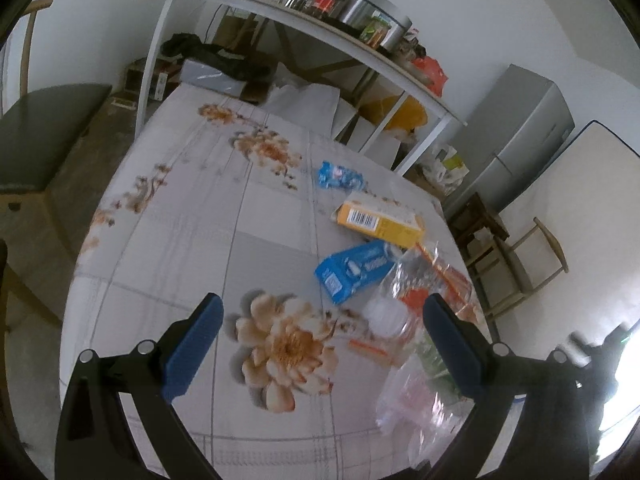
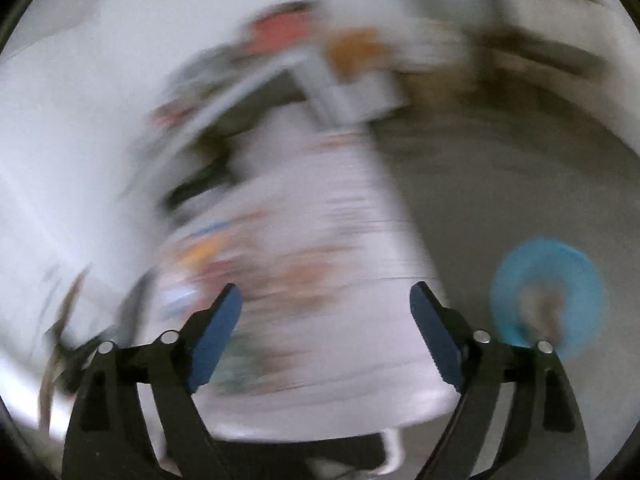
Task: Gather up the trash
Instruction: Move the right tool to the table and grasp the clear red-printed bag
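Observation:
On the flowered tablecloth (image 1: 192, 208) lies trash: a small blue wrapper (image 1: 340, 176), a yellow carton (image 1: 380, 220), a blue packet (image 1: 352, 270), a crushed clear plastic bottle with a white cap (image 1: 386, 316), an orange straw (image 1: 368, 348) and a clear plastic bag (image 1: 416, 396). My left gripper (image 1: 320, 320) stands open above the near part of the table, its right finger beside the bottle, nothing between the pads. The right wrist view is heavily blurred. My right gripper (image 2: 326, 304) is open and empty over the table's near end (image 2: 320, 360).
A blue round bin (image 2: 548, 300) stands on the floor to the right of the table. Behind the table are a white shelf rack (image 1: 304, 24) with jars and pots, a grey cabinet (image 1: 520, 132) and wooden chairs (image 1: 524, 264). A dark-seated chair (image 1: 44, 128) stands at left.

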Motion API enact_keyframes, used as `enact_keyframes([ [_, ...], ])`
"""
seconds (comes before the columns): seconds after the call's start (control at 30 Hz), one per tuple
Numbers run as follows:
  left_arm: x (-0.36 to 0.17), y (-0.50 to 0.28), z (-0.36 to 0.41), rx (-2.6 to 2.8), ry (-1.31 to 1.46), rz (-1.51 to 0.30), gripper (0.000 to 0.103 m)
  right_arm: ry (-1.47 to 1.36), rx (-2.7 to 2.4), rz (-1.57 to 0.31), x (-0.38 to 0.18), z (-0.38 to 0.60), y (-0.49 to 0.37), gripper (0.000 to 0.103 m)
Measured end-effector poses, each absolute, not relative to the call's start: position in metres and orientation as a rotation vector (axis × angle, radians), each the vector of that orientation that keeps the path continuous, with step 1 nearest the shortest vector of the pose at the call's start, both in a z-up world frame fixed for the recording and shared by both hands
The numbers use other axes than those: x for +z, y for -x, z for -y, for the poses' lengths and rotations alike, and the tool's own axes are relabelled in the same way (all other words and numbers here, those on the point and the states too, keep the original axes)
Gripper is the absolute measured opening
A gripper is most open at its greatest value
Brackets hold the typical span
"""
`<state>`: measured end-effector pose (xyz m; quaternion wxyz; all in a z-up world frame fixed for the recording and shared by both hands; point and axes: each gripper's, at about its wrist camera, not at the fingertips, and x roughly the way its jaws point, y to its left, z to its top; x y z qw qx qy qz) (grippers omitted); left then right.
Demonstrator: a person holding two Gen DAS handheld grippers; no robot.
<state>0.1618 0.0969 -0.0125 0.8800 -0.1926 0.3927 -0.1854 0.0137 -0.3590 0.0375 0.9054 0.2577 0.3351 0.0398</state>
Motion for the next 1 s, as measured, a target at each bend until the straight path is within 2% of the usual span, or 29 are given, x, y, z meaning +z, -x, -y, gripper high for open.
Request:
enact_keyframes([
  [0.17, -0.034, -0.153, -0.098, -0.345, 0.423, -0.876, 0.098, -0.403, 0.437, -0.777, 0.045, 0.233, -0.044, 0.087],
  [0.3, -0.05, -0.149, -0.105, -0.317, 0.473, -0.899, 0.098, -0.029, 0.461, -0.797, 0.033, 0.136, -0.054, 0.086],
  [0.37, -0.056, -0.15, -0.107, -0.325, 0.506, -0.911, 0.098, 0.116, 0.462, -0.838, 0.014, 0.099, -0.054, 0.081],
  [0.53, -0.067, -0.15, -0.11, -0.387, 0.547, -0.94, 0.098, 0.27, 0.446, -0.951, -0.031, 0.062, -0.059, 0.063],
  [0.73, -0.068, -0.144, -0.106, -0.431, 0.513, -0.932, 0.098, 0.316, 0.349, -1.046, -0.059, 0.048, -0.074, 0.051],
  [1.0, -0.068, -0.139, -0.107, -0.459, 0.509, -0.916, 0.098, 0.289, 0.303, -1.073, -0.07, 0.05, -0.078, 0.037],
])
